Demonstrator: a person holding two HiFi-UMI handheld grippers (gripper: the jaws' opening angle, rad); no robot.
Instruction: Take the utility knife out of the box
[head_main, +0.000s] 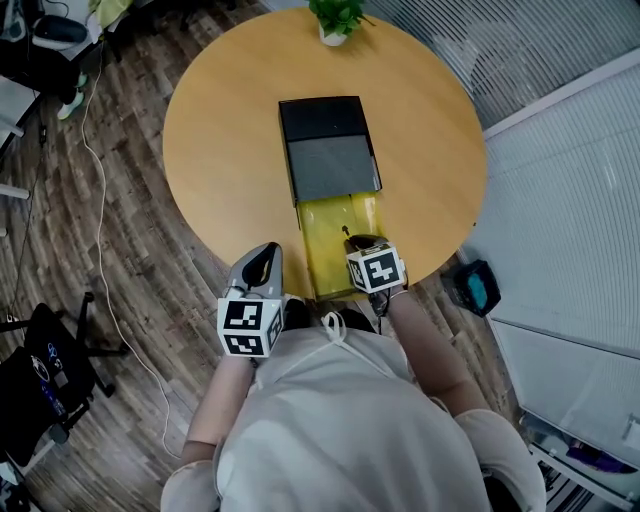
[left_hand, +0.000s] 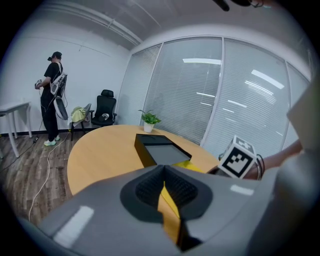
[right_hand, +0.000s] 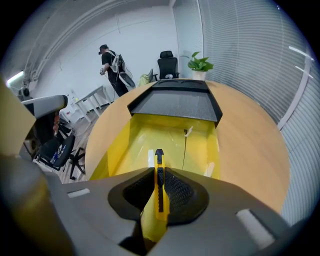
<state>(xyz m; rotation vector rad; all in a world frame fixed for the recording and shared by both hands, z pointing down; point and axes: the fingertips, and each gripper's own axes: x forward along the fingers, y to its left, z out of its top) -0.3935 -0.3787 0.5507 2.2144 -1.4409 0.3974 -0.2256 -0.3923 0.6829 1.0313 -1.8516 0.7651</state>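
Note:
A black box (head_main: 330, 150) lies on the round wooden table (head_main: 220, 150), its yellow drawer (head_main: 325, 225) pulled out toward me. My right gripper (head_main: 358, 245) reaches steeply down into the drawer (right_hand: 145, 135). In the right gripper view it (right_hand: 160, 172) is shut on the yellow utility knife (right_hand: 159, 161), whose black tip sticks out past the pads. My left gripper (head_main: 265, 258) hovers at the table's near edge, left of the drawer. Its jaws (left_hand: 164, 187) stand together, with only a thin yellow-orange slit between the pads.
A potted plant (head_main: 335, 20) stands at the table's far edge. Glass walls with blinds run along the right. An office chair (head_main: 40, 370) and a cable sit on the wood floor at left, and a blue-black device (head_main: 472, 287) at right. A person (left_hand: 52, 95) stands far off.

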